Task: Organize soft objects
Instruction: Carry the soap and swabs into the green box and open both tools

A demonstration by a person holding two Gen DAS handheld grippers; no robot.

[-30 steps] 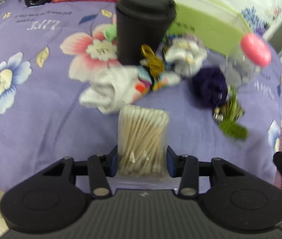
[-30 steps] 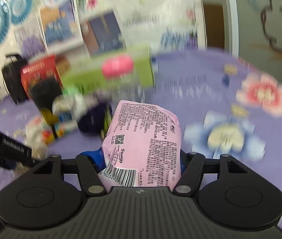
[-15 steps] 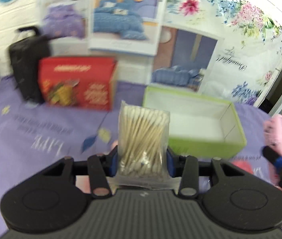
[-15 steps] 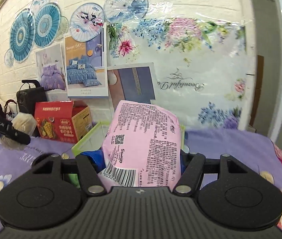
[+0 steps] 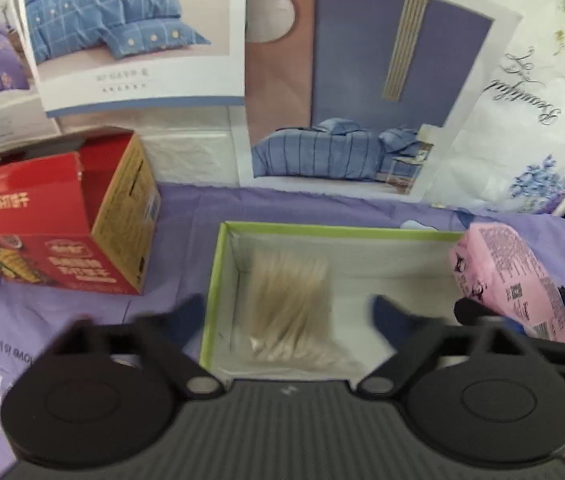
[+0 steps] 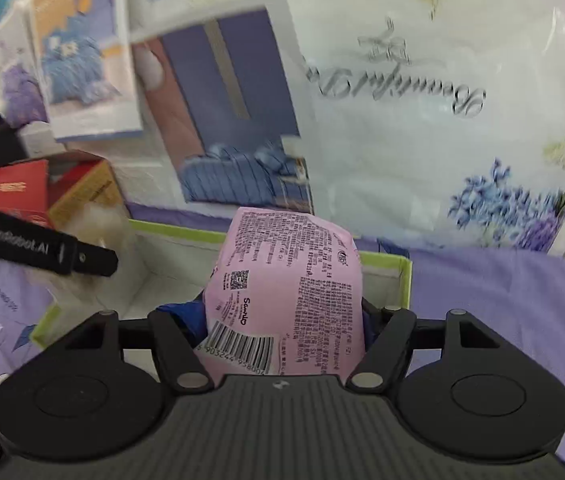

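Two views, both over green-rimmed open cardboard box (image 5: 218, 272).

Left wrist: left gripper (image 5: 286, 316) jaws just sprung wide; clear bag of cotton swabs (image 5: 290, 308), clamped a second ago, now blurred, loose, lower centre inside box. Drop looks made.

Right wrist: right gripper (image 6: 282, 312) jaws easing apart, yet pink printed soft packet (image 6: 286, 292) sits between them, centre frame, above box. Release probably next.

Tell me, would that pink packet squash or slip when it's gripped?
The pink packet bulges roundly between the right gripper fingers, so it's probably soft and squashy. Its printed plastic wrap looks smooth, so perhaps a little slippery. It stands upright unsupported, suggesting it's light.
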